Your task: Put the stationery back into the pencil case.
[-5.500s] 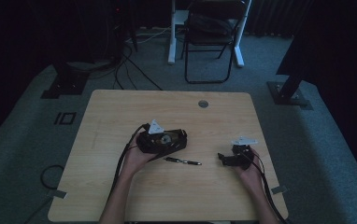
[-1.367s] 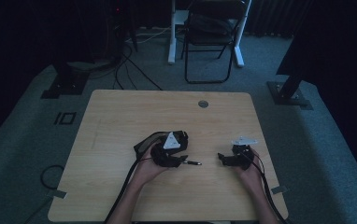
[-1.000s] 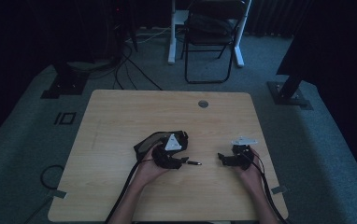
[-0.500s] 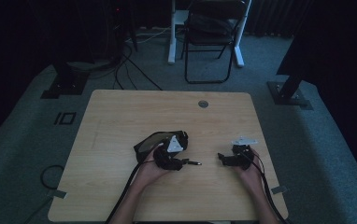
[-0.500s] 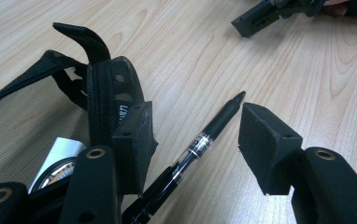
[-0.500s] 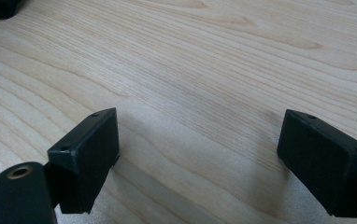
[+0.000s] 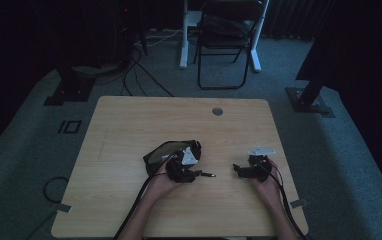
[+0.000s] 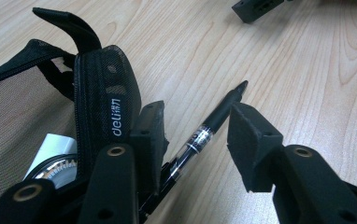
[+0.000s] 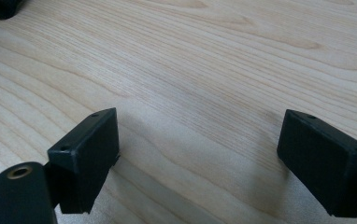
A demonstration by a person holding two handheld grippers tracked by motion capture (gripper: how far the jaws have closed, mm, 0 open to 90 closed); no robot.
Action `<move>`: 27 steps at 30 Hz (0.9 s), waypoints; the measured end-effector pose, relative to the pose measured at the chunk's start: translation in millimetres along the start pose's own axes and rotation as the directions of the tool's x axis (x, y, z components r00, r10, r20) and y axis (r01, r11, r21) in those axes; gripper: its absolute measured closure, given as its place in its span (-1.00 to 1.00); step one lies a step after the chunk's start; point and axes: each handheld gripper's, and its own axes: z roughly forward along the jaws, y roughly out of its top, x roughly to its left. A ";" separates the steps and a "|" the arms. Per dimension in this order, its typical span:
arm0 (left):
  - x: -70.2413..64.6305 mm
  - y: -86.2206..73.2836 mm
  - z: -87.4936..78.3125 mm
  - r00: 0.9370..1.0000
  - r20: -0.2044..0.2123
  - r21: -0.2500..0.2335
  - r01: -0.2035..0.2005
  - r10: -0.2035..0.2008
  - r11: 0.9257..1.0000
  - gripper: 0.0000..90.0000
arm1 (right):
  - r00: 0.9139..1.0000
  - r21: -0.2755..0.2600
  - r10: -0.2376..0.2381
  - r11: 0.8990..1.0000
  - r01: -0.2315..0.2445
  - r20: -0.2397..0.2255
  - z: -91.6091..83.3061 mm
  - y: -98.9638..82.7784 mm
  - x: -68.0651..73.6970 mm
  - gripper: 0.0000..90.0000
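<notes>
Pen's point(image 8: 200, 137) rear behind left claw point(image 8: 196, 135)

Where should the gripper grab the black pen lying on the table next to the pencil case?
Probably around the clear middle of the black pen, from above, one jaw each side. It lies flat on the wooden table, beside the black mesh pencil case. The left gripper already straddles it, its jaws just closing, pads not yet pressing.

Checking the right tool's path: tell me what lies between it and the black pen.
Bare wooden table separates right tool from black pen, seen in the high view.
</notes>
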 end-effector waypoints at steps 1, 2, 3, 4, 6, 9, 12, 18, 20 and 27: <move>-0.4 0.0 0.3 1.000 -0.001 0.002 -0.002 0.002 1.000 0.30 | 1.000 0.000 0.000 1.000 0.000 0.000 0.0 0.0 0.0 -0.72; -1.1 0.0 0.7 1.000 -0.002 0.003 -0.005 0.005 1.000 0.31 | 1.000 0.000 0.000 1.000 0.000 0.000 0.0 0.0 0.0 -0.71; -1.8 0.0 0.9 1.000 0.000 0.007 -0.013 0.013 1.000 0.32 | 1.000 0.000 -0.001 1.000 0.001 0.000 0.0 0.0 0.0 -0.72; -2.9 0.0 1.2 1.000 -0.002 0.010 -0.020 0.020 1.000 0.32 | 1.000 0.000 0.000 1.000 0.000 0.000 0.0 0.0 0.0 -0.72; -4.4 0.0 1.6 1.000 -0.007 0.010 -0.030 0.030 0.999 0.32 | 1.000 0.000 0.000 1.000 0.000 0.000 0.0 0.0 0.0 -0.72; -5.9 0.7 0.6 0.999 -0.009 0.001 -0.037 0.037 0.999 0.32 | 1.000 0.000 0.000 1.000 0.000 0.000 0.0 0.0 0.0 -0.72; -8.2 2.1 -0.5 0.999 0.001 -0.009 -0.043 0.043 0.999 0.30 | 1.000 0.000 0.000 1.000 0.000 0.000 0.0 0.0 0.0 -0.72; -10.0 2.5 3.3 0.999 0.010 -0.002 -0.047 0.047 0.999 0.29 | 1.000 0.000 0.000 1.000 0.000 0.000 0.0 0.0 0.0 -0.72; -9.9 1.9 6.0 0.999 0.010 0.006 -0.048 0.048 0.999 0.29 | 1.000 0.000 0.000 1.000 0.000 0.000 0.0 0.0 0.0 -0.72; -11.4 -0.2 15.2 0.998 -0.002 0.038 -0.058 0.058 0.998 0.37 | 1.000 0.000 0.000 1.000 0.000 0.000 0.0 0.0 0.0 -0.72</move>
